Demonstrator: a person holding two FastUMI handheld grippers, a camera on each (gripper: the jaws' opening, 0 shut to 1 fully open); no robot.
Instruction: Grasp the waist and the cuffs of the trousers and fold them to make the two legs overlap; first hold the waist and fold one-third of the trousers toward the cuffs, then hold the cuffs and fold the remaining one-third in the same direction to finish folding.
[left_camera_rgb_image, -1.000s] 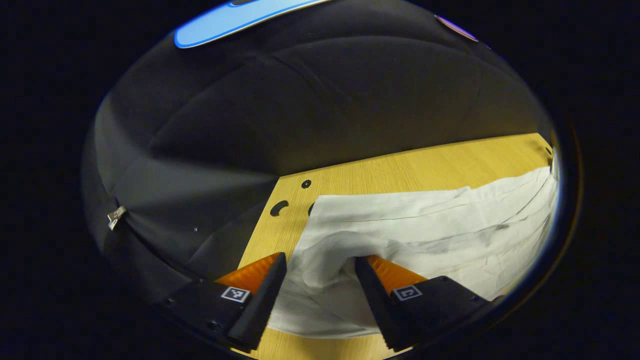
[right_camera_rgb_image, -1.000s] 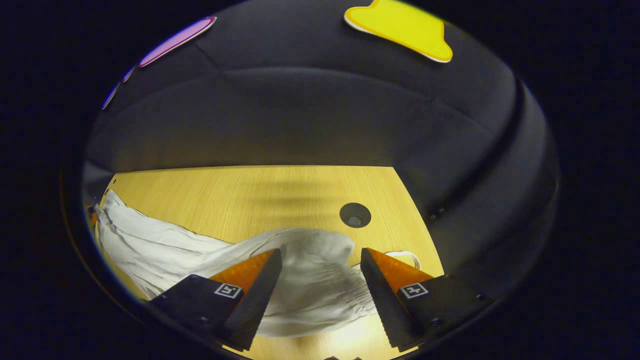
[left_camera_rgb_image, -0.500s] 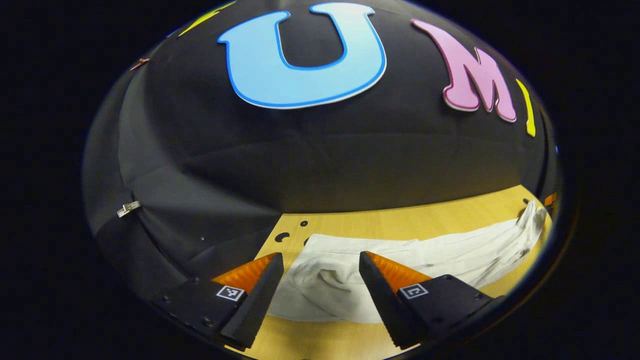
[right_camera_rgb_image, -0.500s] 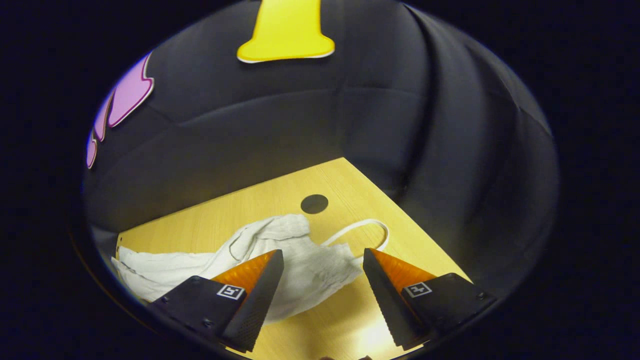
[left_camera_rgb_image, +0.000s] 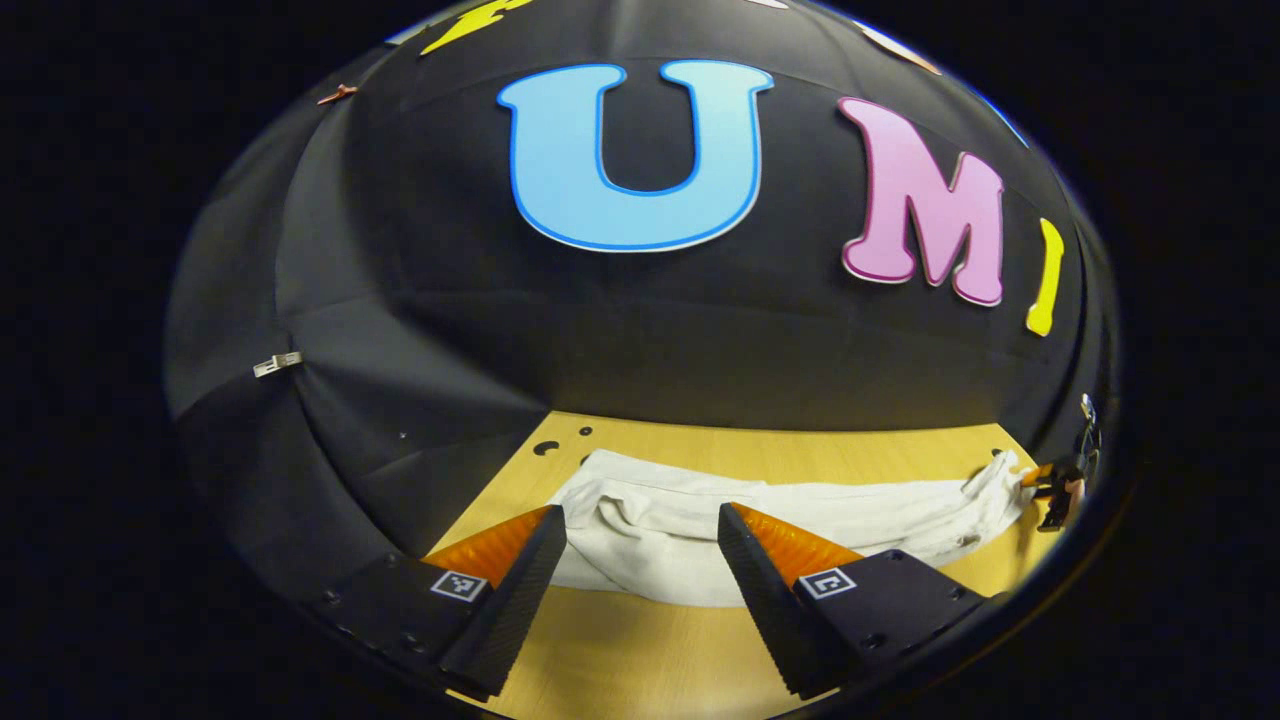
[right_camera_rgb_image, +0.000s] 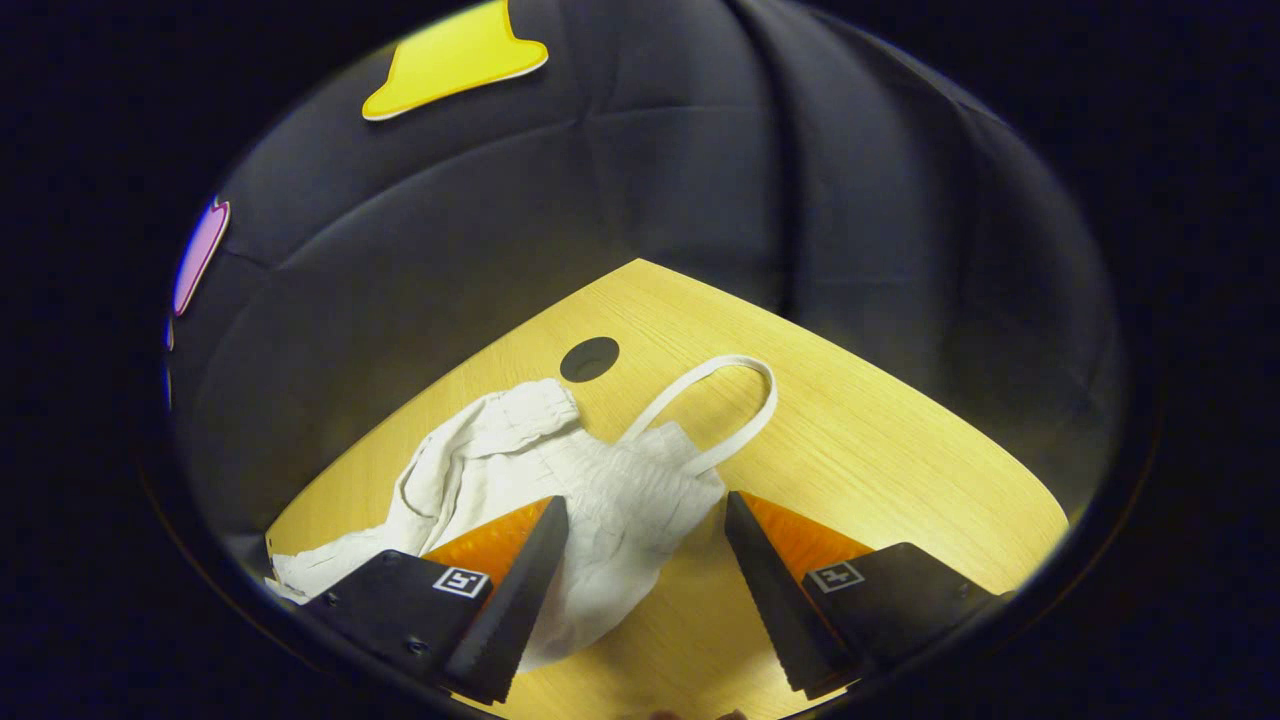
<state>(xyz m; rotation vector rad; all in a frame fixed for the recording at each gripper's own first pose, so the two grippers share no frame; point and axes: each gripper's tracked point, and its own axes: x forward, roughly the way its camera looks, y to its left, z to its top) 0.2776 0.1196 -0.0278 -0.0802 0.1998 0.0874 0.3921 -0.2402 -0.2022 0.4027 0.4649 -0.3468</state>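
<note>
Drawstring loop (right_camera_rgb_image: 722, 400) (right gripper view)

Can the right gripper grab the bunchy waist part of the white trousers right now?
Probably yes. The right gripper is open, and the gathered waist of the white cloth trousers lies flat on the wooden table just ahead between its fingers. Nothing blocks it; the white drawstring loop lies behind.
</note>
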